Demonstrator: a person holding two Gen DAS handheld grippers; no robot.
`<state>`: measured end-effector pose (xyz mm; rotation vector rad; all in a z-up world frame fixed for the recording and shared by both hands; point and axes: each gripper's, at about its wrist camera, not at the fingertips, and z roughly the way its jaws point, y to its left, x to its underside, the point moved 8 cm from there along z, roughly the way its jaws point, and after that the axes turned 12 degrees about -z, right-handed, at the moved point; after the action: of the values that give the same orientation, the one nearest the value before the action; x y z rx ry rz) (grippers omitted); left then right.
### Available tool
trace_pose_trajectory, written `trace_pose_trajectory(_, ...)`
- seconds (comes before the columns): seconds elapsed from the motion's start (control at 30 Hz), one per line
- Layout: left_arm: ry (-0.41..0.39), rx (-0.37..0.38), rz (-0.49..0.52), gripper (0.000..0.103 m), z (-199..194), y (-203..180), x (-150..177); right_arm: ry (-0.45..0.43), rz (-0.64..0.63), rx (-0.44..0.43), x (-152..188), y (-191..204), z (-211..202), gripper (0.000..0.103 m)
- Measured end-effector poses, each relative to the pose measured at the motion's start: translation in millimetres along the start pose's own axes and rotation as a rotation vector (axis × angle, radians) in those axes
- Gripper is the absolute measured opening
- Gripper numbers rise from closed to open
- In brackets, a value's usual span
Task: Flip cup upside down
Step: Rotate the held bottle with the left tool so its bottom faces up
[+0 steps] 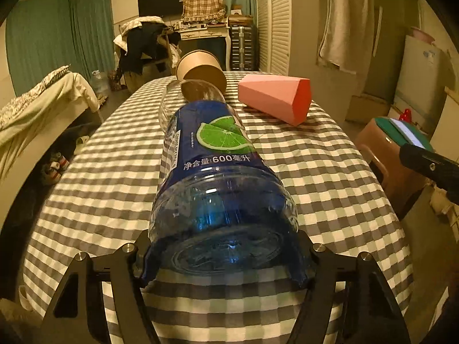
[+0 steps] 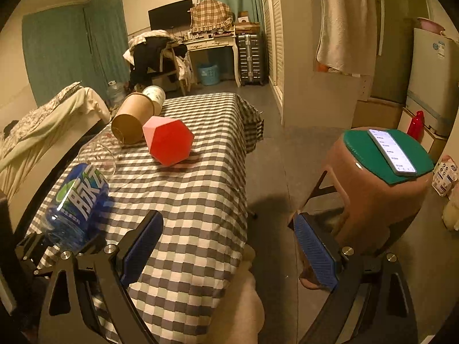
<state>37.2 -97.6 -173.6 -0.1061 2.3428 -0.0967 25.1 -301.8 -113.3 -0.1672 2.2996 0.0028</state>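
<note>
A blue plastic bottle-cup (image 1: 218, 177) with a lime label lies nearly level above the checked tablecloth (image 1: 330, 177), its base toward the camera and its clear end pointing away. My left gripper (image 1: 226, 261) is shut on that base, one finger on each side. The right wrist view shows the same blue cup (image 2: 77, 197) at the left, low over the cloth. My right gripper (image 2: 226, 223) stands open with nothing between its blue pads (image 2: 140, 246), over the table's right edge and the floor.
A brown paper cup (image 2: 132, 120), a pink hexagonal cup (image 2: 167, 140) and a white cup (image 2: 155, 94) lie on their sides at the table's far end. A brown stool (image 2: 373, 195) with a phone (image 2: 391, 150) stands right of the table. A bed (image 2: 43, 132) is at the left.
</note>
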Motion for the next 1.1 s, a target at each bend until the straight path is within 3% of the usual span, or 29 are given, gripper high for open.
trace_pose_trajectory(0.27,-0.025,-0.006,0.057,0.071,-24.3,10.4,-20.6,0.004,-0.006,-0.01,1.2,5.7,5.5,0.093)
trace_pose_trajectory(0.67,0.006,-0.009,0.012,0.07,-36.0,31.6,-42.3,0.022,-0.03,-0.028,3.3,17.5,11.0,0.093)
trace_pose_trajectory(1.1,0.1,0.025,-0.027,0.07,-25.2,40.4,-40.4,0.043,-0.051,-0.036,-0.5,31.1,22.2,0.093)
